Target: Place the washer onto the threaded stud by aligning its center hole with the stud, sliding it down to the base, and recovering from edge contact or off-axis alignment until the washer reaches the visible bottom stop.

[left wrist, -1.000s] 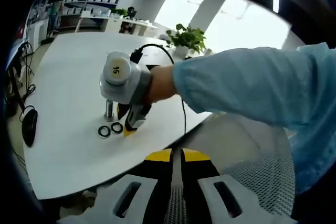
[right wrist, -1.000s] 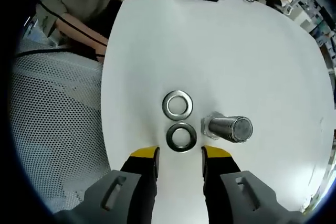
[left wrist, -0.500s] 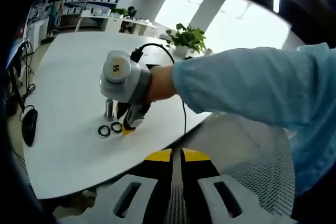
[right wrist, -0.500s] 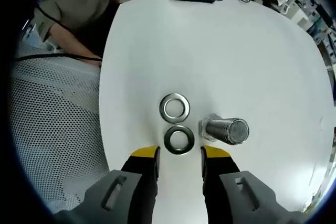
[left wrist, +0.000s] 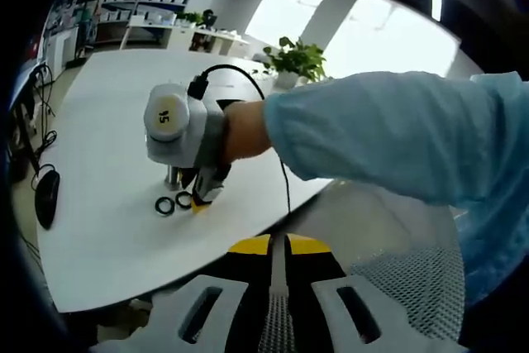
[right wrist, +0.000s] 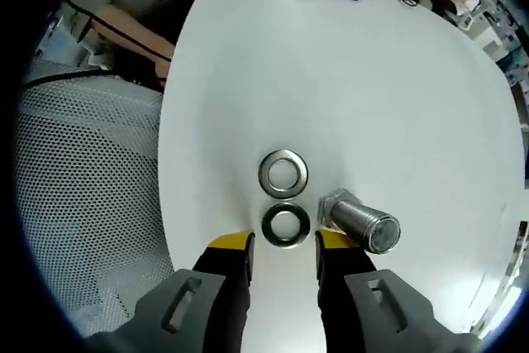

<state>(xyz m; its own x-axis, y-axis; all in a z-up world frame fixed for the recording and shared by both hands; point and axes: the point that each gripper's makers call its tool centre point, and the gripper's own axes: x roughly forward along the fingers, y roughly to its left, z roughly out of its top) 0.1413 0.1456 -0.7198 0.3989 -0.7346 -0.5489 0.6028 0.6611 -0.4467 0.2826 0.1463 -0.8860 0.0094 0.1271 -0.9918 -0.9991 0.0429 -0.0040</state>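
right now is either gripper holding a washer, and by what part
Neither holds anything. The right gripper is open, its jaws either side of the nearer washer, which lies flat on the table. The left gripper is shut on nothing.

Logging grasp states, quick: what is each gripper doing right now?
Left gripper: shut, holding nothing.
Right gripper: open, jaws either side of the nearer washer on the table, not gripping it.

Stud [right wrist: 364, 233] crowds near washer [right wrist: 286, 226] (far washer [right wrist: 283, 174] beyond), elsewhere open
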